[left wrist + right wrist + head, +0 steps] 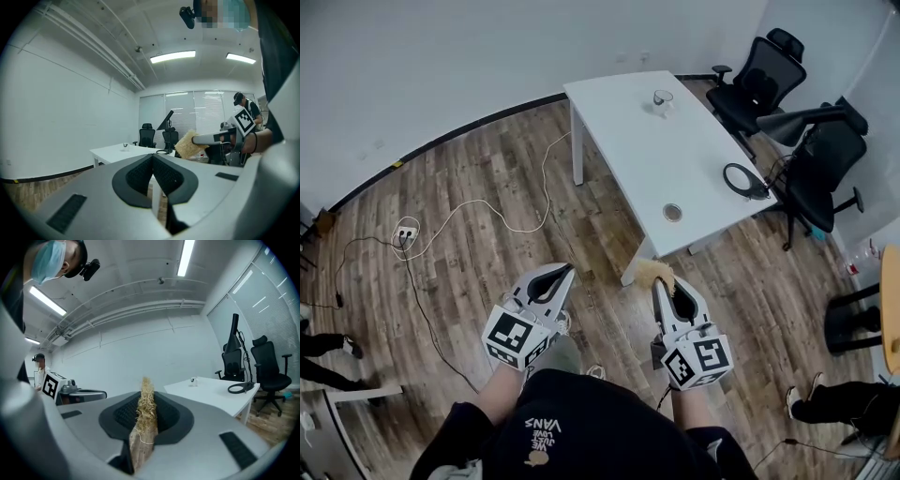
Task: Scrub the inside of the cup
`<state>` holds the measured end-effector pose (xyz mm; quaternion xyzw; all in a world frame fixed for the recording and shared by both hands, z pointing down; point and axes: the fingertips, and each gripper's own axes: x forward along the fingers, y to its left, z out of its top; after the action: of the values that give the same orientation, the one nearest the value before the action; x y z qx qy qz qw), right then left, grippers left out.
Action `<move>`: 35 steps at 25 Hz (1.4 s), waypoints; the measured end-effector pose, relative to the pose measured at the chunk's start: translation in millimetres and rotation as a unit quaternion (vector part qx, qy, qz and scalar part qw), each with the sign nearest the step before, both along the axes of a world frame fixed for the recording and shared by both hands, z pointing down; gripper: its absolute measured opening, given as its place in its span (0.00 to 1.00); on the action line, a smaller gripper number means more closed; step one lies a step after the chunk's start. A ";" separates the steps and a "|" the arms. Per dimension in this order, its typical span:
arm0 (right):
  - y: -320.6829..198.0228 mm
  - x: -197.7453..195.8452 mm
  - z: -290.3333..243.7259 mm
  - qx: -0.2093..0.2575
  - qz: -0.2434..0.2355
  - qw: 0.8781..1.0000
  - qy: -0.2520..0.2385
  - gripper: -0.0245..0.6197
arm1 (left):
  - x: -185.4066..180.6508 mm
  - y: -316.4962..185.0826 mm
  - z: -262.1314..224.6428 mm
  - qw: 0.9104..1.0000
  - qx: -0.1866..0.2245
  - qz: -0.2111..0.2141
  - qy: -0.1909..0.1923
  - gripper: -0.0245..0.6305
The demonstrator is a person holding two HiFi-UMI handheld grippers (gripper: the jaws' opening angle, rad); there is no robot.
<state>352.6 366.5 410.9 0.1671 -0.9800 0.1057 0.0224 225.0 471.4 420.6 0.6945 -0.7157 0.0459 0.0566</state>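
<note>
Head view: glass cup (663, 98) far off at twelve o'clock; right gripper (664, 284), nearer, clamps loofah (654, 272); left gripper (566, 271) pinched empty.

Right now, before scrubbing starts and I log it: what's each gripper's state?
Left gripper: closed, empty.
Right gripper: closed on the loofah scrub pad.

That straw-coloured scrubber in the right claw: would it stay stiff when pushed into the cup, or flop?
Probably springy rather than rigid: the scrubber looks like loose, frayed fibre. It appears pinched narrow in the right claw, so it is likely compressible and light.
</note>
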 end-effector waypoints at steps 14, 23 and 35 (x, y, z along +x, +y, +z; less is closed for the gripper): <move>-66.6 -99.1 -9.2 0.000 0.070 0.998 -0.001 0.16 | -110.5 -79.2 -8.8 0.998 0.008 0.065 0.001 0.05; -93.2 -150.7 -12.4 -0.001 0.130 0.991 -0.008 0.16 | -178.7 -108.7 -11.2 0.994 0.011 0.111 -0.003 0.05; -141.1 -188.2 -6.8 -0.010 0.150 0.989 -0.001 0.16 | -222.6 -158.2 -1.4 0.992 0.002 0.128 0.011 0.05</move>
<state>164.5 225.5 404.1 0.3123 -0.9427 0.1173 0.0070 2.4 313.2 419.2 0.7809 -0.6205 0.0439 0.0566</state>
